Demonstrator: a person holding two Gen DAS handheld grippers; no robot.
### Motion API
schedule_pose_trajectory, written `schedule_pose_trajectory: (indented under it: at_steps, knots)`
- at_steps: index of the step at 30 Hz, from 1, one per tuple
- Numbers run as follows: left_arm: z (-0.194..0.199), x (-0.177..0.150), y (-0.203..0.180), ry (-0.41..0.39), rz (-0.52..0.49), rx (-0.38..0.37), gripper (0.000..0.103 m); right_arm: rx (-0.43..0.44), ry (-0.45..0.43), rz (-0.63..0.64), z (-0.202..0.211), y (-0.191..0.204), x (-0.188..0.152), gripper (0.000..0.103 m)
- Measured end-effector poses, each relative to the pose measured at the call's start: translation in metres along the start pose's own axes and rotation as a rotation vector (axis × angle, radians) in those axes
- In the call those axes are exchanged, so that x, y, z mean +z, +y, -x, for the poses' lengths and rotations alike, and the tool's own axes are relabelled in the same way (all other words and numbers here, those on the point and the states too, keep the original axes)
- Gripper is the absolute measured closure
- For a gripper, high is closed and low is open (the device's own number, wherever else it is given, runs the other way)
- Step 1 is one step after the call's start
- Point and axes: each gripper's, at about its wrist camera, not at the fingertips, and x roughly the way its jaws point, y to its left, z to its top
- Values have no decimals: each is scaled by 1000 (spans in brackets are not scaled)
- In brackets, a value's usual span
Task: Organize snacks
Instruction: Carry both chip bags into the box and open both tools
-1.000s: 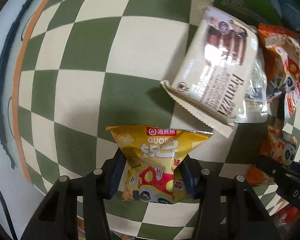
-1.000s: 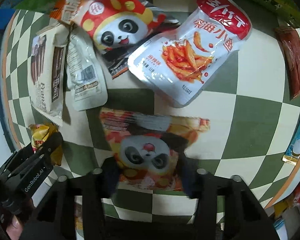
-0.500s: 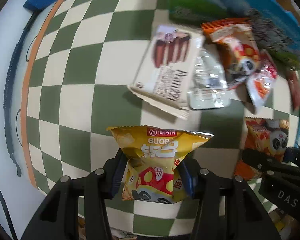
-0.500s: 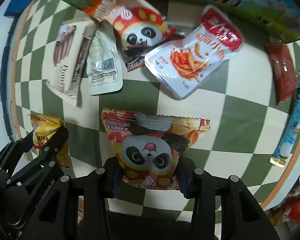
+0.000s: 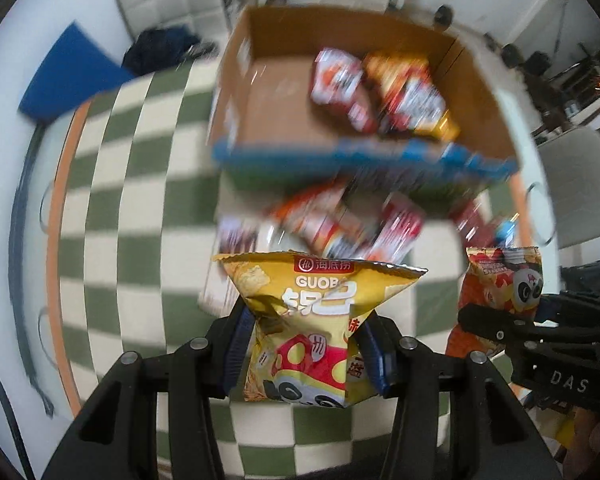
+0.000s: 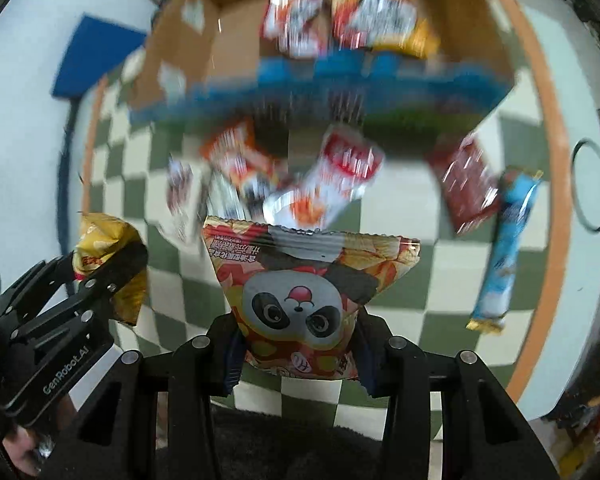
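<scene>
My left gripper point(image 5: 306, 344) is shut on a yellow chip bag point(image 5: 312, 312) and holds it above the checkered cloth. My right gripper point(image 6: 296, 344) is shut on an orange panda snack bag point(image 6: 300, 292), also lifted. Each gripper shows in the other's view: the right gripper point(image 5: 512, 320) with the panda bag point(image 5: 504, 284), the left gripper point(image 6: 100, 272) with the yellow bag point(image 6: 112, 240). An open cardboard box point(image 5: 480, 92) stands ahead, holding two snack bags point(image 5: 380, 88). The box also shows in the right wrist view point(image 6: 236, 40).
Several loose snack packets point(image 6: 300, 176) lie on the green-and-white checkered cloth point(image 5: 140, 208) in front of the box. A dark red packet point(image 6: 468, 184) and a blue stick packet point(image 6: 504, 248) lie to the right. The round table's orange-trimmed edge point(image 5: 54, 216) curves at the left. Both views are motion-blurred.
Both grippers have risen and tilted up from the cloth with their bags. The cardboard box and room beyond have come into view.
</scene>
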Motion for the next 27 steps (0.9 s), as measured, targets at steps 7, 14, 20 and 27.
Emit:
schedule_pose_trajectory:
  at_steps: [7,14,20,27]
  knots:
    - [19,105,-12,-71,-73,-5,57,-7,-137,-15,68,-6,79,56]
    - [-22,203,3,8,-70,46,57,-79,-82,-47,51,-12,171,56]
    - [-82,254,15,146,-44,51,57,-139,32,-75,2,-28,211,56]
    - [-134,279,20,263,-50,50,57,-150,121,-131,-44,-57,222,56]
